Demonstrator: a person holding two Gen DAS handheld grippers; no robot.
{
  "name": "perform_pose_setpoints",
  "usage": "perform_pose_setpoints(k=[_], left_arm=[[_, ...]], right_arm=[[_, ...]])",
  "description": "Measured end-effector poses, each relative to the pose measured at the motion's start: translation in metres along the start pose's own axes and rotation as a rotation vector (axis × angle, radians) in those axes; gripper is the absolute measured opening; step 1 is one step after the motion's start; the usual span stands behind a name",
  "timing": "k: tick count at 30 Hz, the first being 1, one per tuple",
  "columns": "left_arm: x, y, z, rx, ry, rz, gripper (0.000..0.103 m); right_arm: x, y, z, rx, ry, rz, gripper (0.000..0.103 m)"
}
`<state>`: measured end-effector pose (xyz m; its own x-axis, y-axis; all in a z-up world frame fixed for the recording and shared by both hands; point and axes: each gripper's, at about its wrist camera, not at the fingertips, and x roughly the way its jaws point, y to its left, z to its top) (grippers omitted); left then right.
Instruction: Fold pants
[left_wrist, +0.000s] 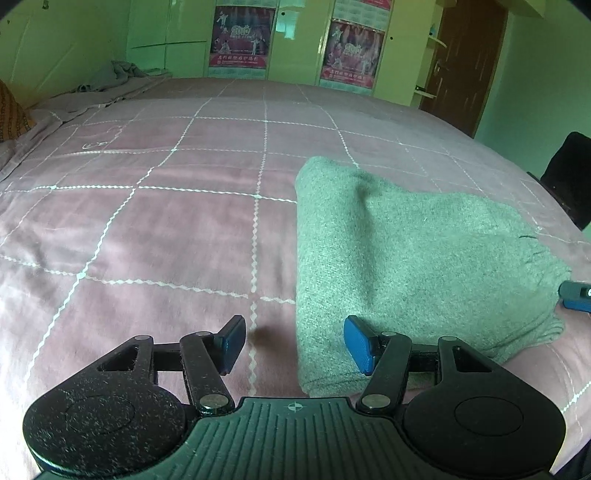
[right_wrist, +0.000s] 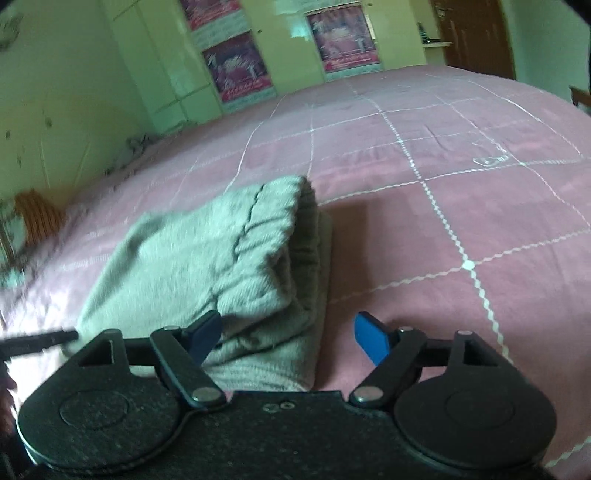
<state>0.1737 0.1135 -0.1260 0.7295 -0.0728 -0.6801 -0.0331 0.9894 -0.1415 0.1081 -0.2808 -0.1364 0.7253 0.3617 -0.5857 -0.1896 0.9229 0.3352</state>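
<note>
From the left wrist view, the pants lie as a compact grey-green bundle on the pink checked bed; the layers are stacked flat, so the folding looks largely done; the left hand-held gripper sits at the near left corner of the pants with its blue pads spread and nothing between them, one pad over the pants' near edge and the other over bare bed; that placement suits a release or a final tidy, I judge; a blue tip of the right hand-held gripper shows at the far right edge of the pants; two posters hang on the cupboard beyond the pants, their writing too small to read.

From the right wrist view, the pants show stacked folded layers along their right side; the right hand-held gripper straddles the near corner of the pants, pads spread, gripping nothing; the image is blurred, and no label is legible on the pants.
</note>
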Motion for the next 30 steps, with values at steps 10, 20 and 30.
perform_pose_setpoints(k=[10,20,30], left_arm=[[0.010,0.002,0.016,0.066,0.008,-0.026,0.060],[0.081,0.074,0.031,-0.327,0.197,-0.565,0.059],[0.142,0.064,0.047,-0.345,0.264,-0.766,0.044]], right_arm=[[0.021,-0.036,0.010,0.235,0.073,0.168,0.081],[0.040,-0.064,0.022,0.312,0.148,0.319,0.082],[0.075,-0.081,0.034,0.351,0.277,0.513,0.075]])
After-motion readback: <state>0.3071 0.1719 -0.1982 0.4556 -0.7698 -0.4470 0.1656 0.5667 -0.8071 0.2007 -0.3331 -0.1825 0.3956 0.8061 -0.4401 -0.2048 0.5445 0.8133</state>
